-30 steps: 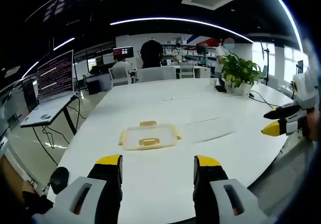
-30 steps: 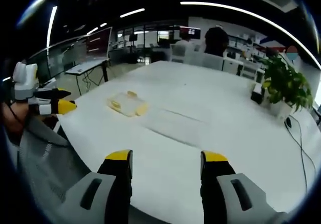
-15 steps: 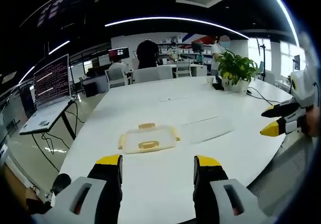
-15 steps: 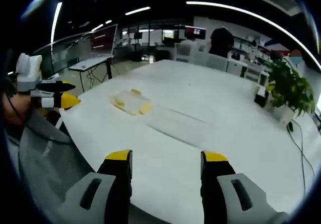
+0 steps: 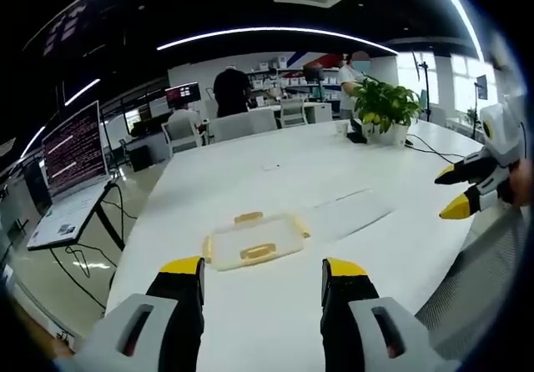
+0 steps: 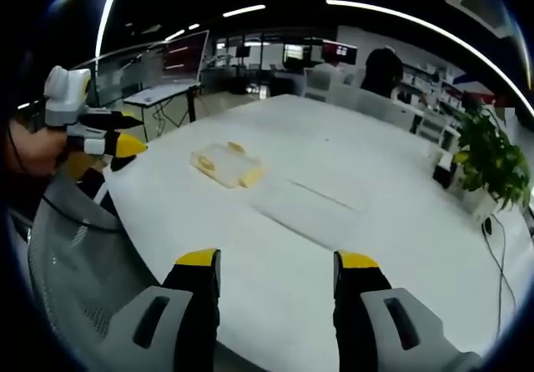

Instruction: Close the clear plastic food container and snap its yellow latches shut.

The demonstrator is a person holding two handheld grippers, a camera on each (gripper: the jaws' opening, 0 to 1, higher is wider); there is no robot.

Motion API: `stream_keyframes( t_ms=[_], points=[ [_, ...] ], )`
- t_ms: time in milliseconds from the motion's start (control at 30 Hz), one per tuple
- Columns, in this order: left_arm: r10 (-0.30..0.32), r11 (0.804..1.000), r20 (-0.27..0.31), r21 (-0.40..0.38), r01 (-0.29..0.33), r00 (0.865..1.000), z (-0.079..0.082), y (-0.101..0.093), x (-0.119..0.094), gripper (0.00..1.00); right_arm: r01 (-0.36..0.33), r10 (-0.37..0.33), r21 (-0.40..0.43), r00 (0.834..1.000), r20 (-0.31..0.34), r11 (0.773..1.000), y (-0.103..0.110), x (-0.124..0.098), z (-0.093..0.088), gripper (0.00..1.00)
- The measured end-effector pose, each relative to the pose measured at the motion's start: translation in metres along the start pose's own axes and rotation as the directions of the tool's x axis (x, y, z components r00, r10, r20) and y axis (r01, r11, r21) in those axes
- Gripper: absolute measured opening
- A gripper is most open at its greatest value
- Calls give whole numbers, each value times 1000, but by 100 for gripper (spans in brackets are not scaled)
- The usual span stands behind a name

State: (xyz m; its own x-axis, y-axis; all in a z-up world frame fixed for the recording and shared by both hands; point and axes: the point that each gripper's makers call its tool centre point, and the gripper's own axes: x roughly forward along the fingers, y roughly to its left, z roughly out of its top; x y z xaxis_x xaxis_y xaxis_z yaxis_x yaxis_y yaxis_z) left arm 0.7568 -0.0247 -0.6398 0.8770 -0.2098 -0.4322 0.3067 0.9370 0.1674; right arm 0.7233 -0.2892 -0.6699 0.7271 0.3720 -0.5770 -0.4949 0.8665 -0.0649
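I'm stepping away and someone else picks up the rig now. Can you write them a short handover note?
Left tool: open, empty, held short of the container.
Right tool: open, empty, further from it, over the white table.
Clear food container sits flat on the table ahead of the left tool, with a clear flat sheet lying beside it. Yellow latches show on its sides; whether they are snapped cannot be told.
Done: nothing touched yet.
Left: reach the container, close it, press each latch shut.
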Motion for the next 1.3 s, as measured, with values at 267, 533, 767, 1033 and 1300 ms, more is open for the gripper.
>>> stream_keyframes(
  t_ms=[267,533,767,1033,1300],
  points=[
    [-37,999,-31,12,37,999,-6,19,16,51,-31,31,-39,1000,-5,999,7,18,19,51],
    [-67,997,-66,26,69,996,-13,37,35,51,-84,82,-92,996,-22,992,15,36,31,50],
    [-102,991,-91,81,109,991,-14,47,54,51,-114,110,-123,993,-35,986,17,55,40,50],
    [-151,978,-108,128,164,983,-7,59,76,52,-164,158,-172,986,-48,971,24,75,52,50],
    [-195,963,-148,160,218,970,-9,69,90,52,-224,212,-247,974,-75,943,33,93,59,49]
  ],
)
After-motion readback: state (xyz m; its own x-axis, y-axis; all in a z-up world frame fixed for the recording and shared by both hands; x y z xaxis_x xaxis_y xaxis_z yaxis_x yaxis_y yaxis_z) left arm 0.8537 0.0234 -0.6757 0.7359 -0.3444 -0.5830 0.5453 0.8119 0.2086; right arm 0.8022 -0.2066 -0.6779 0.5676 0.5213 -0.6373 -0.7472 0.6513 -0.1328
